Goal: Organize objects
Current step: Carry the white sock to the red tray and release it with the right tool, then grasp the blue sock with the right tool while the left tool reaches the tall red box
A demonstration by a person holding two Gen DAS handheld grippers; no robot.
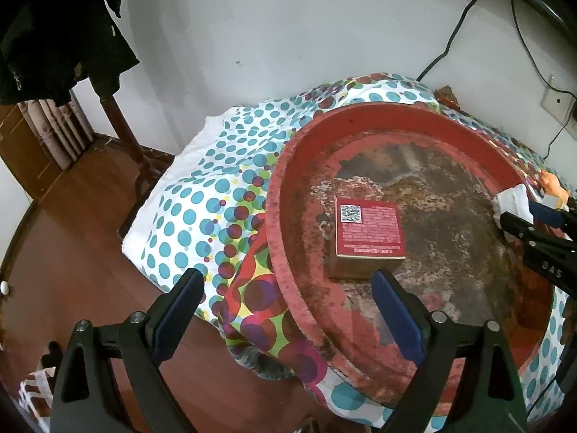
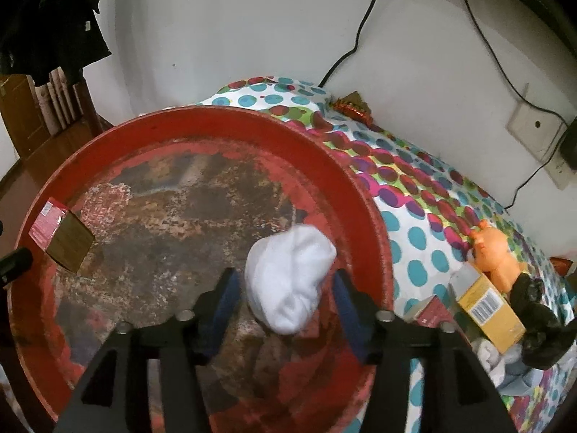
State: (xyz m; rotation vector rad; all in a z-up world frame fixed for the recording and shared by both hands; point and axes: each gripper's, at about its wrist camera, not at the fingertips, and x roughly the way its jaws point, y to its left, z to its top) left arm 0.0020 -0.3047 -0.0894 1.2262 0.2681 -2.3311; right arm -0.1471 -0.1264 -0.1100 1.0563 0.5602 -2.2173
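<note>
A large worn red round tray (image 1: 288,166) (image 2: 368,202) lies on a polka-dot cloth. A red-topped gold box (image 1: 369,236) (image 2: 61,238) lies in the tray. My left gripper (image 1: 288,288) is open and empty, straddling the tray's near-left rim, just short of the box. A white rolled sock (image 2: 288,281) (image 1: 514,200) is between my right gripper's (image 2: 285,288) blue pads, which stand apart from it; it looks blurred, over the tray's right side. The right gripper also shows at the right edge of the left wrist view (image 1: 519,223).
On the cloth (image 2: 414,238) right of the tray lie an orange toy (image 2: 496,256), a yellow box (image 2: 487,306), a black object (image 2: 537,321), a small red box (image 2: 429,310) and pale socks (image 2: 497,361). Cables and a wall socket (image 2: 533,137) are behind. Wooden floor (image 1: 72,216) lies left.
</note>
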